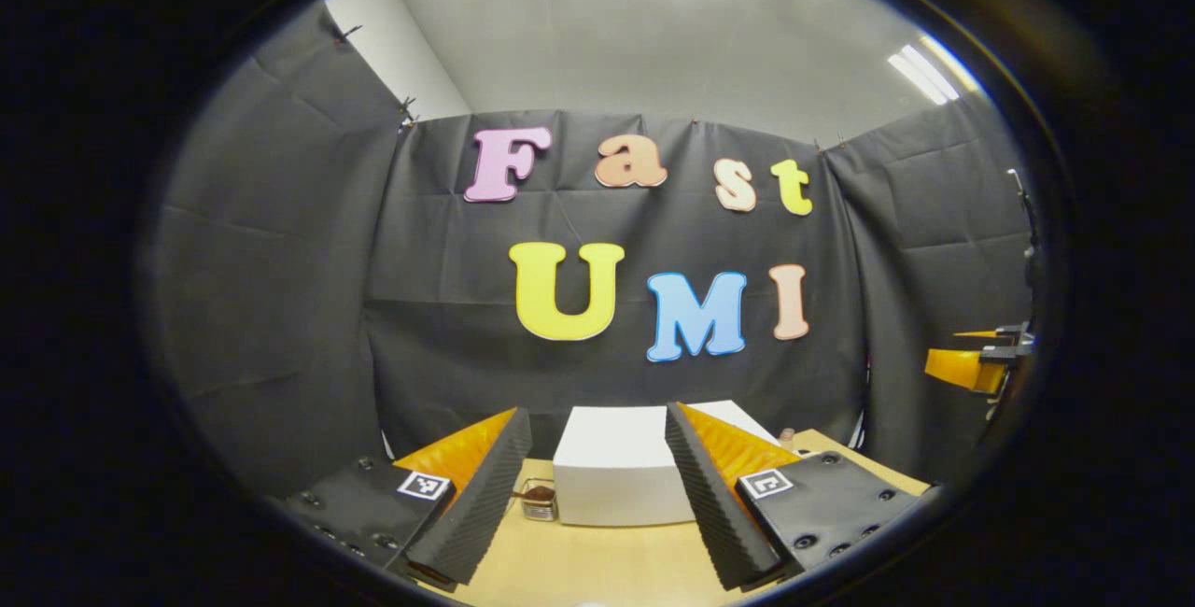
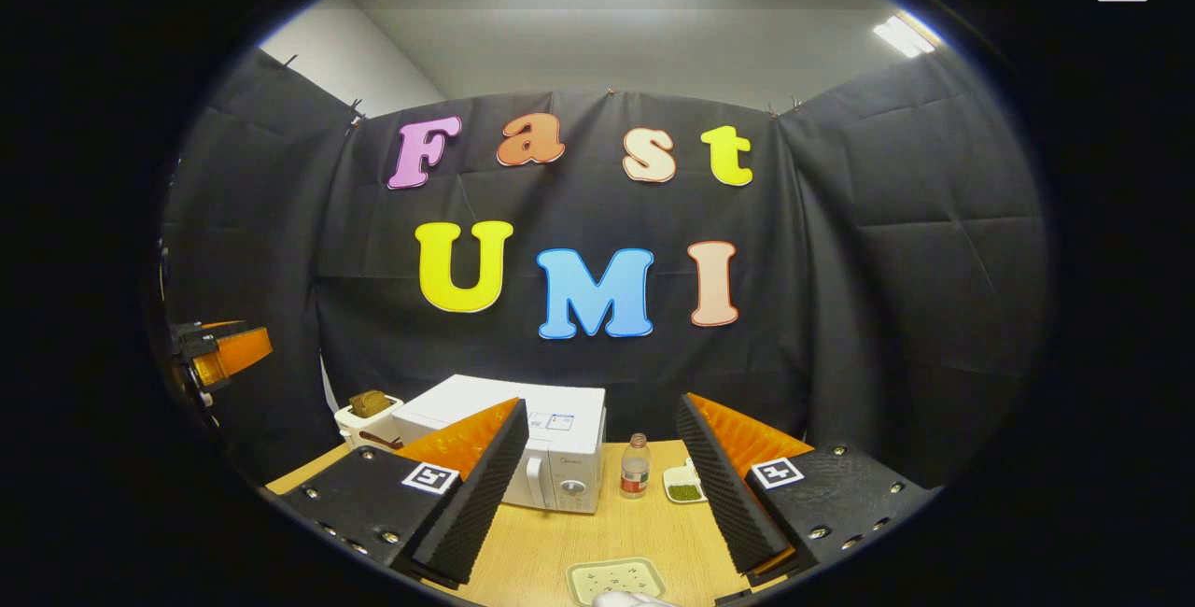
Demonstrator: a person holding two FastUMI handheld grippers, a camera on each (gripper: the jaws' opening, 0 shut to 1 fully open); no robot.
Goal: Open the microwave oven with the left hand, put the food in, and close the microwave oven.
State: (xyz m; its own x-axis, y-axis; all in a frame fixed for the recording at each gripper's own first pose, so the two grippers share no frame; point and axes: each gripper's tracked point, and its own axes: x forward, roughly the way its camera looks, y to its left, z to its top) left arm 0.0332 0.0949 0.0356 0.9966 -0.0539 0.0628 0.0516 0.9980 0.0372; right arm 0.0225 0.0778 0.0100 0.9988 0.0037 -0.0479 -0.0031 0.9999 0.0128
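left claw (image 1: 597,495) spread | right claw (image 2: 597,495) spread | dish (image 2: 684,486) holds green food | microwave (image 2: 551,444) closed

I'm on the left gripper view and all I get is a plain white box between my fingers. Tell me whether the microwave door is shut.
Observer: Shut. The right gripper view shows the microwave from its front corner, with the door closed flat.
Operator: Give me the handle's position.
Observer: The handle runs upright along the door's edge, just beside the round knob.
Operator: Now tell me what lies on that side of the table.
Observer: A small dish with something green in it sits on the table, to the right of an upright bottle in that view and apart from the microwave.
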